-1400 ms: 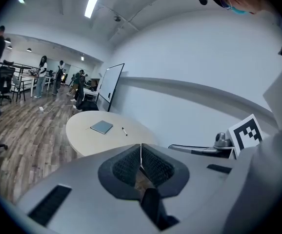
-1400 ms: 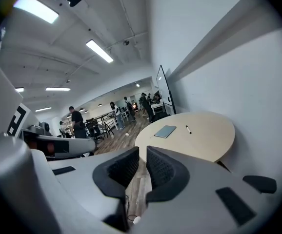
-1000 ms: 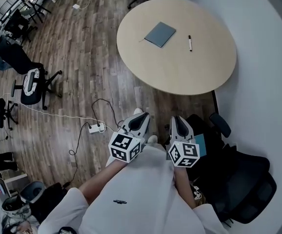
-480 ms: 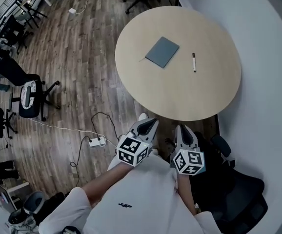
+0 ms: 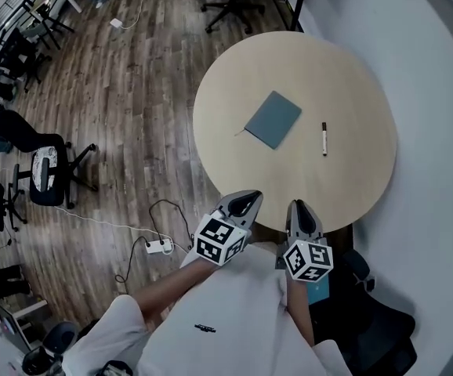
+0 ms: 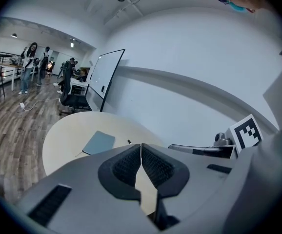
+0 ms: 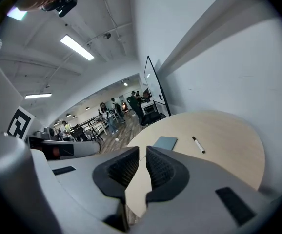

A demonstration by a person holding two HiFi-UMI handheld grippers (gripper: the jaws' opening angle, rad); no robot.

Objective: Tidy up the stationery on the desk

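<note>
A blue-grey notebook (image 5: 273,120) lies near the middle of the round beige table (image 5: 344,84). To its right lies a black-and-white marker pen (image 5: 324,139). Both grippers hover side by side just short of the table's near edge, well apart from the stationery. My left gripper (image 5: 247,202) is shut and empty; its view shows the notebook (image 6: 98,142) and the pen (image 6: 129,142) beyond the jaws. My right gripper (image 5: 298,207) is shut too, with only a sliver between its pads and nothing in it. Its view shows the notebook (image 7: 165,142) and pen (image 7: 198,145) ahead.
A black office chair (image 5: 375,323) stands at the person's right, against the white wall. A power strip (image 5: 161,246) with trailing cables lies on the wood floor to the left. More chairs (image 5: 48,171) stand further left. A whiteboard (image 6: 102,77) and several people show in the distance.
The person has stepped toward the table. Both grippers, still shut, now sit closer to its near edge. Notebook and pen have not moved on the table.
</note>
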